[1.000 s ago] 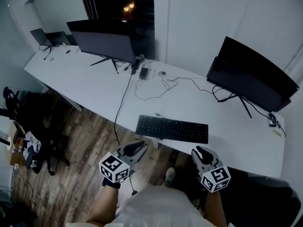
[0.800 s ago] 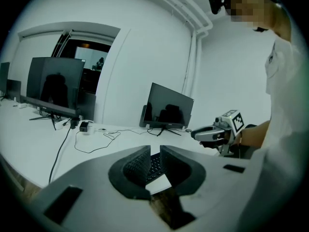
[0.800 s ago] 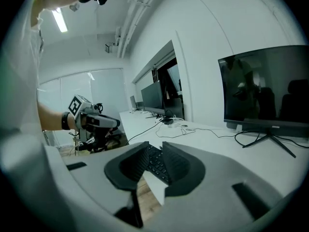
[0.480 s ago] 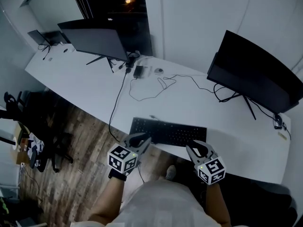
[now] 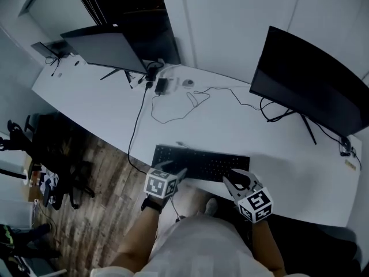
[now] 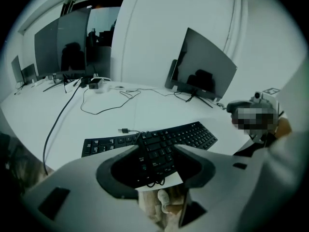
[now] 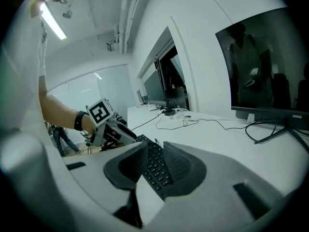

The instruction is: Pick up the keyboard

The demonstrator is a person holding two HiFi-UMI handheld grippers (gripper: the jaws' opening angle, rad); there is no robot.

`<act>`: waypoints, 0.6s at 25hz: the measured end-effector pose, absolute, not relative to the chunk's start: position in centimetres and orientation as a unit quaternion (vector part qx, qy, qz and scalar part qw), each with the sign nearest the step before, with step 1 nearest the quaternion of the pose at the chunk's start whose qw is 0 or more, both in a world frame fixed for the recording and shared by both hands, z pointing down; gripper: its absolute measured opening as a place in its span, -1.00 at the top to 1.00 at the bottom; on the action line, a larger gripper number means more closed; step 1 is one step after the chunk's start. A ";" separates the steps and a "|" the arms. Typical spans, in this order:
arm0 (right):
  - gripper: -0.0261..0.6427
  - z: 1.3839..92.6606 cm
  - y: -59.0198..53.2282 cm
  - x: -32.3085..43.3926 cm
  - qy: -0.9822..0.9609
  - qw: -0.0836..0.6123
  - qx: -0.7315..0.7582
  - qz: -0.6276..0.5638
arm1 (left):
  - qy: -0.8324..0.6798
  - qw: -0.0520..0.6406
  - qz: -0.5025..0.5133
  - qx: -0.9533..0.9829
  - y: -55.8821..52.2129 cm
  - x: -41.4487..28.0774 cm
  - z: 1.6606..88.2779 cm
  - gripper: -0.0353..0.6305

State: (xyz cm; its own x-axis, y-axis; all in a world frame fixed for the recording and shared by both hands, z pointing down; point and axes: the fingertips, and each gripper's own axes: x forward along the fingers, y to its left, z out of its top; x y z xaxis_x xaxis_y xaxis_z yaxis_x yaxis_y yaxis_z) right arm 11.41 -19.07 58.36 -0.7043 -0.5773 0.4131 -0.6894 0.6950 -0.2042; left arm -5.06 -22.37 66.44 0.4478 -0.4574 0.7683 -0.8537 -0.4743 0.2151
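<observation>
A long white tabletop (image 5: pixel 230 131) runs across a dim room over a wood-plank floor (image 5: pixel 104 212). It carries a dark monitor (image 5: pixel 101 48) at its far left, a larger curved monitor (image 5: pixel 305 82) at the right, and a loose black cable (image 5: pixel 138 120) that trails between them and over the near edge. Dark office chairs (image 5: pixel 52 154) stand on the floor at the left. The black keyboard (image 5: pixel 199 159) lies flat at the near edge of the tabletop, directly in front of the person. The left gripper (image 5: pixel 173 171) tilts down over its left part; its jaws are opening, spread wide, with the keys showing between them and no pad pressing. The right gripper (image 5: pixel 233 179) points along the keyboard's right end at a flatter angle, its jaws narrowly parted, with key rows between them and no clear contact. Both forearms reach forward from the body, the left wrist wearing a dark band (image 5: pixel 151 205).
</observation>
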 end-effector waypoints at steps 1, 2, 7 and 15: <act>0.62 58.5 -19.3 11.5 -0.907 0.160 0.347 0.175 | -0.413 0.310 0.335 0.788 -22.6 -5.0 67.3 0.24; 0.62 58.6 -19.4 11.6 -0.908 0.161 0.345 0.176 | -0.415 0.316 0.344 0.781 -22.7 -4.9 68.2 0.23; 0.61 58.9 -19.7 12.1 -0.907 0.161 0.343 0.181 | -0.414 0.343 0.387 0.749 -23.4 -5.0 71.2 0.11; 0.61 59.2 -20.2 13.1 -0.899 0.171 0.356 0.188 | -0.412 0.362 0.418 0.725 -24.3 -5.2 73.5 0.26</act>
State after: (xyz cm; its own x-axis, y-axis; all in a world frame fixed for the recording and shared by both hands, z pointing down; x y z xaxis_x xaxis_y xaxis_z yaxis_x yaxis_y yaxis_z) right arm 13.08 -20.17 59.22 -0.6884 -0.5751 0.4420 -0.7039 0.6767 -0.2160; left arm -5.23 -24.35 73.45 0.3114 -0.2952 0.9033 -0.8993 -0.3987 0.1798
